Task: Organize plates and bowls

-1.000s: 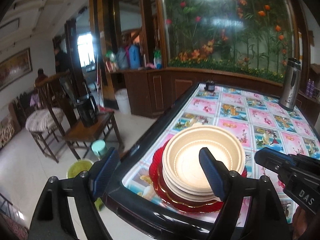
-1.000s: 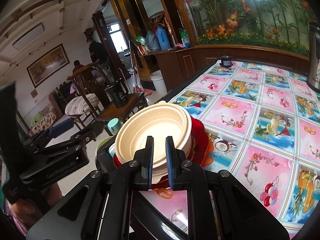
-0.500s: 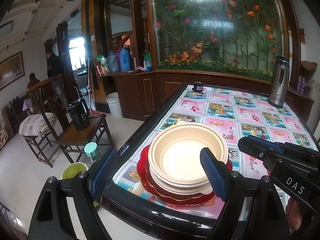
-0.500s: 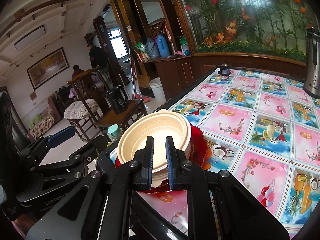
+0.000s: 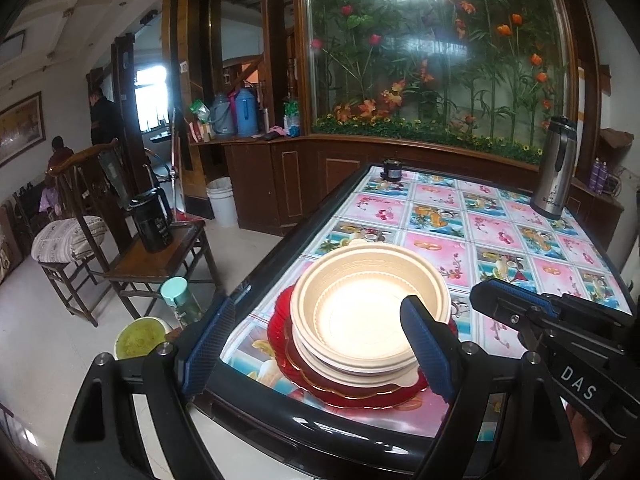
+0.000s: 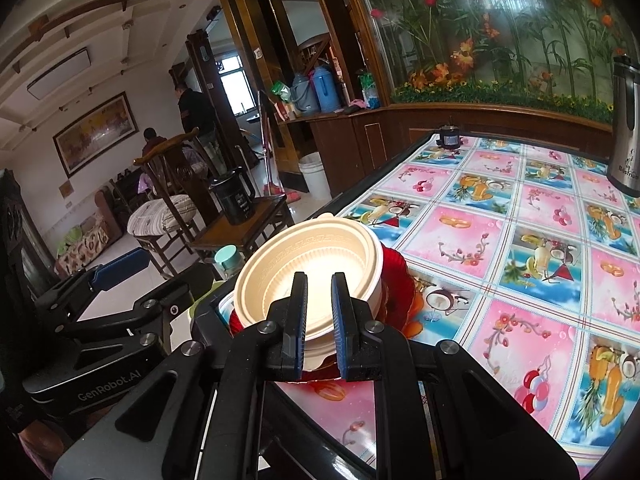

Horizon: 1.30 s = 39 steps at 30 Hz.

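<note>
A stack of cream bowls (image 5: 360,320) sits on cream plates and red plates (image 5: 288,352) at the near left corner of the table (image 5: 480,240). My left gripper (image 5: 318,304) is open wide just in front of the stack. One blue pad overlaps the bowls' right side and the other hangs past the table edge; neither presses on anything. In the right wrist view my right gripper (image 6: 320,280) is shut and empty, with its fingertips over the near rim of the bowls (image 6: 308,248). From the left wrist view, the right gripper (image 5: 480,292) stands just right of the stack.
A steel thermos (image 5: 554,168) and a small dark jar (image 5: 392,170) stand at the table's far end. Left of the table are a wooden stool with a black kettle (image 5: 154,224), a teal-capped bottle (image 5: 178,296) and a green pail (image 5: 140,340). Two people are in the far room.
The left wrist view has swung a little, so the stack now sits slightly further left between the open fingers. The right gripper and the stack have not moved.
</note>
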### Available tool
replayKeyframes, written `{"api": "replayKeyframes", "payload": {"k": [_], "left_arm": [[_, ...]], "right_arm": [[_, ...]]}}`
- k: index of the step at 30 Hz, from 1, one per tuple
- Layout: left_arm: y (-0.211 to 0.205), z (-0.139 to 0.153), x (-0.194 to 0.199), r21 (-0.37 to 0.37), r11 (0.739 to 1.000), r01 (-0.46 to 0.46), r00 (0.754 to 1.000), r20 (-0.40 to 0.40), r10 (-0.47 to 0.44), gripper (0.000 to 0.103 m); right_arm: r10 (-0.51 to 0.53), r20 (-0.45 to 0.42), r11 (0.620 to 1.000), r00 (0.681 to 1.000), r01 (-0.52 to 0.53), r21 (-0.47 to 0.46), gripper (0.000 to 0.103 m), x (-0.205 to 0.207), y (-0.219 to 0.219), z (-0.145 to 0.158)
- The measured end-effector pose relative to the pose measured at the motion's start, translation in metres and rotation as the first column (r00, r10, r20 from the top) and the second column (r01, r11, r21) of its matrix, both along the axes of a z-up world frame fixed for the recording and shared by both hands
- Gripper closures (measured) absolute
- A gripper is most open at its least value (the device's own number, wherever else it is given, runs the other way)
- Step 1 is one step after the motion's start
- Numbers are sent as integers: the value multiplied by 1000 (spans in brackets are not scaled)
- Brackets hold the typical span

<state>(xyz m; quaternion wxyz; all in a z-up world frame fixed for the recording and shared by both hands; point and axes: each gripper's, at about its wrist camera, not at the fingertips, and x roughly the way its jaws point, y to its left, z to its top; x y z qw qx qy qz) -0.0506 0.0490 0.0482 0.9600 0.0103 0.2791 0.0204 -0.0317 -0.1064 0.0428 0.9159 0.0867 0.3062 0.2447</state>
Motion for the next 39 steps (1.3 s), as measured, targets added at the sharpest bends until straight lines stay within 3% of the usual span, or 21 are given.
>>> {"api": "replayKeyframes", "payload": {"k": [28, 31, 34, 39], "left_arm": [[-5, -2, 1, -69, 997, 45, 997, -62, -49, 17], [-2, -1, 2, -111, 992, 63, 995, -74, -71, 13], [0, 1, 2, -145, 988, 45, 996, -73, -56, 0], [5, 7, -5, -145, 989, -9, 1000, -10, 8, 0]], "right_arm": [[-10, -9, 1000, 1000, 10, 15, 91, 0, -5, -3], [-10, -9, 1000, 1000, 10, 16, 91, 0, -5, -3], [-11, -6, 1000, 1000, 11, 17, 91, -1, -6, -3], [-24, 15, 999, 1000, 23, 26, 91, -2, -6, 0]]}}
